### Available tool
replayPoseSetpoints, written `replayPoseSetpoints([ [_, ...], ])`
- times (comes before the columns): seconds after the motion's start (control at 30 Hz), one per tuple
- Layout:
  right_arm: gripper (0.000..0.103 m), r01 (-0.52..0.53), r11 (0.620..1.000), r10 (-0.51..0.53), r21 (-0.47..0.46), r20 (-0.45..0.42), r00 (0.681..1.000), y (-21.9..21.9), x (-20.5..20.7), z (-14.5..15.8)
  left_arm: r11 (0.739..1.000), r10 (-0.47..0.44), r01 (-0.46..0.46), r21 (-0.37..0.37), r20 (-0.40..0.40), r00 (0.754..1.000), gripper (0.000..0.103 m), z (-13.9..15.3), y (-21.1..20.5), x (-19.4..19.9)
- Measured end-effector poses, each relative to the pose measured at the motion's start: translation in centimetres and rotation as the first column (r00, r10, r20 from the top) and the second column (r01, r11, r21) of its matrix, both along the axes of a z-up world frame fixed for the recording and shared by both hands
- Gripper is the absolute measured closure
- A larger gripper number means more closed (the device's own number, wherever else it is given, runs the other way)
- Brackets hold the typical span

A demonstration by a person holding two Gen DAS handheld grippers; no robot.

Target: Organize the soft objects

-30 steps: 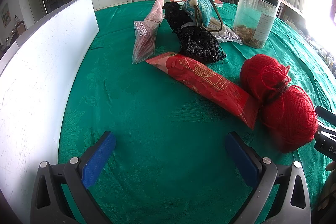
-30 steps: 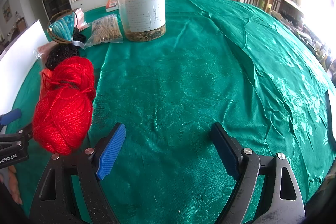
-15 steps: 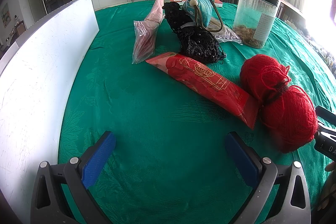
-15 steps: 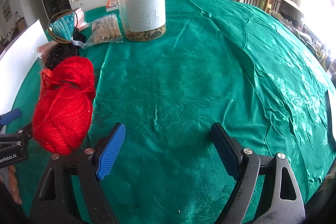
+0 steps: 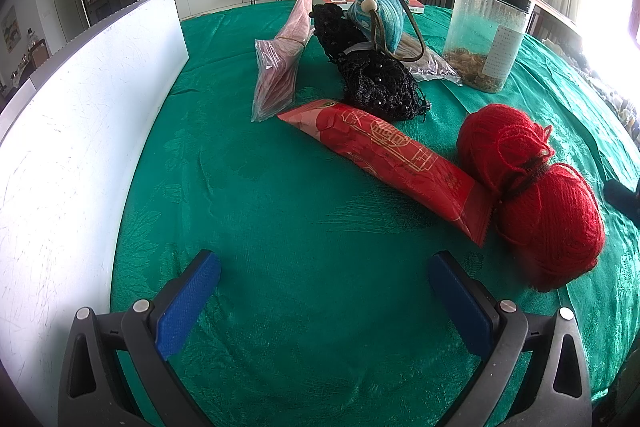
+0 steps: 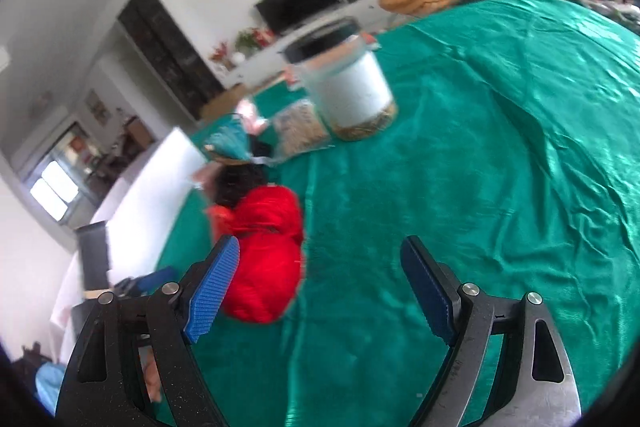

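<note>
A table covered with a green cloth [image 5: 280, 195] is seen in both wrist views. The left gripper [image 5: 324, 291] is held above a bare part of this cloth; its blue pads are set wide apart and nothing is found between them. The right gripper [image 6: 320, 283] is also spread wide with nothing clamped, and its picture is blurred and tilted. A skein of red yarn [image 5: 536, 195], tied in the middle by a dark thread, is laid on the cloth at the right side of the left view, and in the right view the same yarn [image 6: 266, 251] is seen just beyond the left pad, partly covered by it, but it is not gripped. A long red packet [image 5: 384, 159] is placed beside the yarn, its lower end touching the skein. Behind the packet a black beaded net piece [image 5: 372, 75] is found, and a blue-green pouch [image 5: 378, 17] with a brown cord is resting against its far part. A clear bag with pink content [image 5: 280, 63] is lying to the left of the black piece. A transparent jar with a black lid [image 5: 486, 35] is standing upright further right. A white board [image 5: 80, 131] is standing along the left edge of the table.
</note>
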State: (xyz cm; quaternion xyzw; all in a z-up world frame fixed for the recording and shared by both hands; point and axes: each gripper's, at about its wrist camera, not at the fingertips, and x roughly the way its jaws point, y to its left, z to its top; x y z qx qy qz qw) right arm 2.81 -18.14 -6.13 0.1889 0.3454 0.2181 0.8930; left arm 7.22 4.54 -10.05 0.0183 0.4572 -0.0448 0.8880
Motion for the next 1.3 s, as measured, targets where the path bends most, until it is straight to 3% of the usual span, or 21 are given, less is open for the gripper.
replayPoseSetpoints([
  [0.13,0.020,-0.102,0.986,0.093,-0.130,-0.068,0.993,4.1,1.9,-1.3,1.000,0.000,0.000,0.000,0.000,1.000,0.000,0.0,0.0,0.0],
  [0.17,0.034,-0.125,0.980,0.111,-0.157,-0.093,0.989,4.8,2.3,-1.7,1.000,0.000,0.000,0.000,0.000,1.000,0.000,0.0,0.0,0.0],
  [0.2,0.058,-0.172,0.975,0.155,-0.141,-0.127,0.980,5.3,2.6,-2.3,1.000,0.000,0.000,0.000,0.000,1.000,0.000,0.0,0.0,0.0],
  [0.3,0.062,-0.150,0.975,0.130,-0.165,-0.125,0.984,4.8,1.8,-1.9,1.000,0.000,0.000,0.000,0.000,1.000,0.000,0.0,0.0,0.0],
  [0.37,0.062,-0.031,0.974,0.013,-0.226,-0.080,0.997,3.2,0.8,-1.0,1.000,0.000,0.000,0.000,0.000,1.000,0.000,0.0,0.0,0.0],
  [0.43,0.062,0.124,0.947,-0.134,-0.295,-0.012,0.991,1.0,0.6,0.0,1.000,0.000,0.000,0.000,0.000,1.000,0.000,0.0,0.0,0.0],
  [0.57,0.061,0.256,0.911,-0.246,-0.325,0.071,0.967,-2.9,5.0,2.0,1.000,0.000,0.000,0.000,0.000,1.000,0.000,0.0,0.0,0.0],
  [0.63,0.045,0.262,0.919,-0.248,-0.293,0.085,0.965,-4.5,7.0,2.5,1.000,0.000,0.000,0.000,0.000,1.000,0.000,0.0,0.1,0.0],
  [0.67,0.029,0.274,0.917,-0.269,-0.289,0.060,0.961,-5.3,7.7,2.5,1.000,0.000,0.000,-0.001,0.000,1.000,0.000,0.0,0.1,0.0],
  [0.73,0.027,0.300,0.919,-0.309,-0.257,0.006,0.951,-6.6,7.3,2.2,1.000,0.000,0.000,0.000,0.000,1.000,0.000,0.1,0.0,-0.1],
  [0.87,0.027,0.314,0.923,-0.324,-0.224,-0.007,0.946,-6.7,3.1,0.6,1.000,0.001,-0.001,0.000,0.000,1.000,0.000,0.1,0.0,-0.1],
  [1.0,0.027,0.270,0.917,-0.300,-0.293,-0.061,0.952,-4.7,2.0,-0.3,1.000,0.001,-0.001,0.000,0.000,1.000,0.000,0.1,0.0,-0.1],
  [1.17,0.029,0.223,0.835,-0.311,-0.503,-0.097,0.945,-1.9,2.7,-2.3,1.000,0.001,-0.001,0.000,0.000,1.000,0.000,0.1,0.0,-0.1],
  [1.3,0.024,0.232,0.807,-0.338,-0.543,-0.104,0.935,-2.1,2.9,-3.0,1.000,0.001,-0.001,0.000,0.000,1.000,0.000,0.1,0.0,0.0],
])
